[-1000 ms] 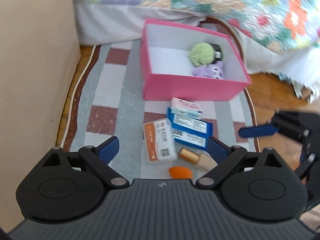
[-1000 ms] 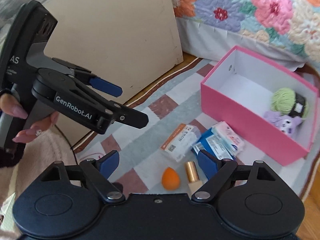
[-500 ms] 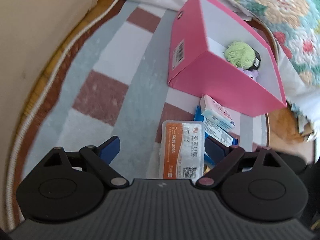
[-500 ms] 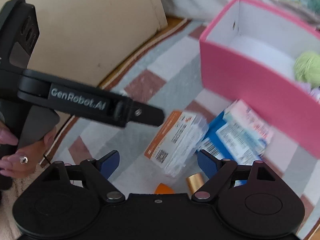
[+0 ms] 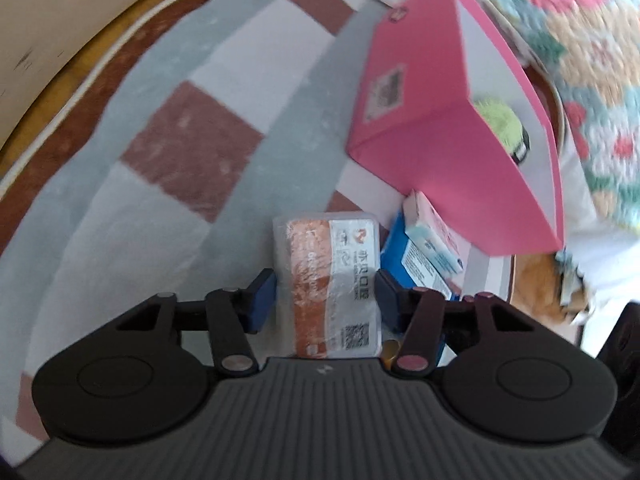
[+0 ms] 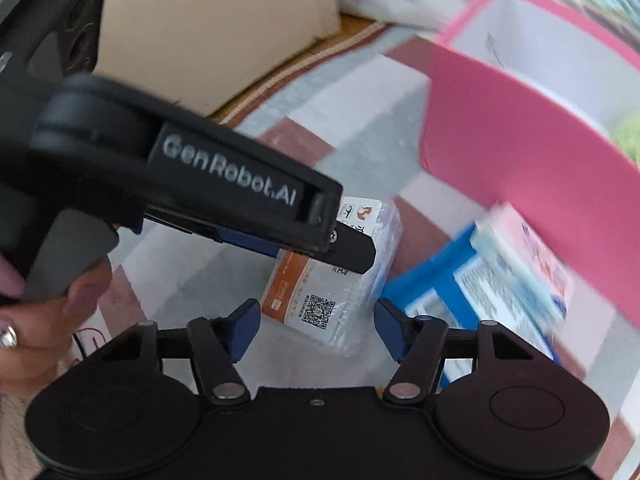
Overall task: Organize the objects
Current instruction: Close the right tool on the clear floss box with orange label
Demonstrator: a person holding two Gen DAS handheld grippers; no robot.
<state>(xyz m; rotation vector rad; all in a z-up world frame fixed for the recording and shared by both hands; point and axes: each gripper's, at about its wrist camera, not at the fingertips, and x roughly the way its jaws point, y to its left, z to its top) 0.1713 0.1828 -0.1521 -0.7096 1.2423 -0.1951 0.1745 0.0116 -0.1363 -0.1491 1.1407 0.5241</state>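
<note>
Left hand-held gripper (image 5: 326, 296) was closing on the orange-and-white packet (image 5: 334, 280), which lay flat on the rug (image 5: 192, 152) at about 7 o'clock from the pink box (image 5: 452, 148). Pads sat right at its long edges; full clamp couldn't be confirmed. Right hand-held gripper (image 6: 316, 320) was closing too, nothing pinched, over the same packet's near end. Risks: both tools crowding one item and colliding; the slick wrap slipping out; the right jaw snagging the blue box (image 6: 432, 292) beside it.

A bedroom at home: a floral quilt (image 5: 592, 52) hangs over a bed's edge beside a checked rug (image 5: 192, 136) on wooden floor (image 6: 304, 56).
</note>
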